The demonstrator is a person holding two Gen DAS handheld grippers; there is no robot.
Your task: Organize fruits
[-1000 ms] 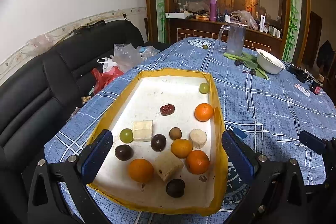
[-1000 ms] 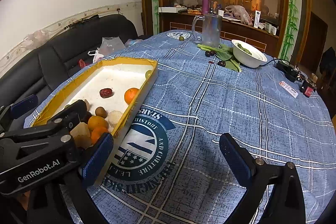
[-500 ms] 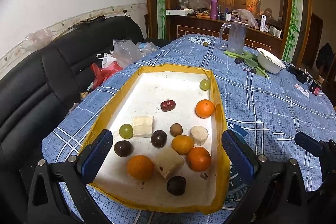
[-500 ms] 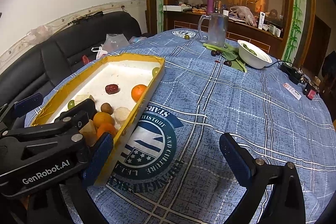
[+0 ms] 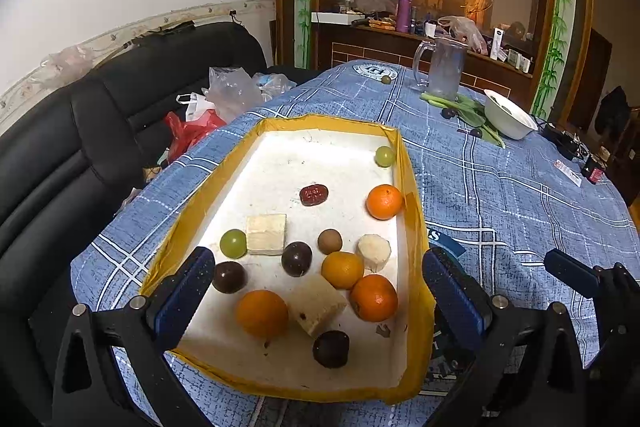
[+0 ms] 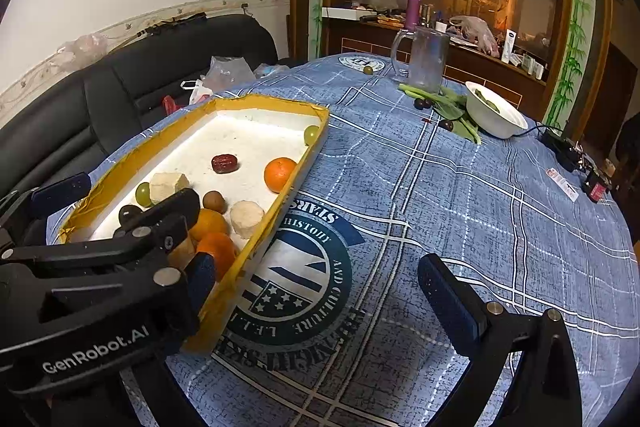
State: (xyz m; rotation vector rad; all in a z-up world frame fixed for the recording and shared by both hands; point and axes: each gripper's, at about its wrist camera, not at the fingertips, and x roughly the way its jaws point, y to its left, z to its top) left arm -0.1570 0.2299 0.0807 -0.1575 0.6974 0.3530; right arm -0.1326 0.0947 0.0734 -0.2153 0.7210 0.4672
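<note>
Your left gripper (image 5: 316,279) is hanging over the near end of the yellow-walled tray (image 5: 416,227), jaws spread wide and nothing between them. The fruit's all loose on the white tray floor: four oranges, three bunched near you plus one (image 5: 384,201) off by the right wall, a green grape (image 5: 385,156) up in the far right corner and another (image 5: 233,243) touching the pale cube (image 5: 266,234), a red date (image 5: 314,195) mid-tray, and a few dark plums, the closest one (image 5: 331,348) sitting just inside the front wall. There's also a second tan cube (image 5: 317,304) wedged between the near oranges.

Your right gripper (image 6: 316,287) is just beside the tray's right wall, hovering over the blue checked tablecloth (image 6: 460,195) above the round emblem, jaws apart too and holding nothing.

Far end of the table has a glass pitcher (image 6: 424,61), a white bowl (image 6: 494,115), some greens with dark fruit, and a stray grape (image 6: 367,70)
</note>
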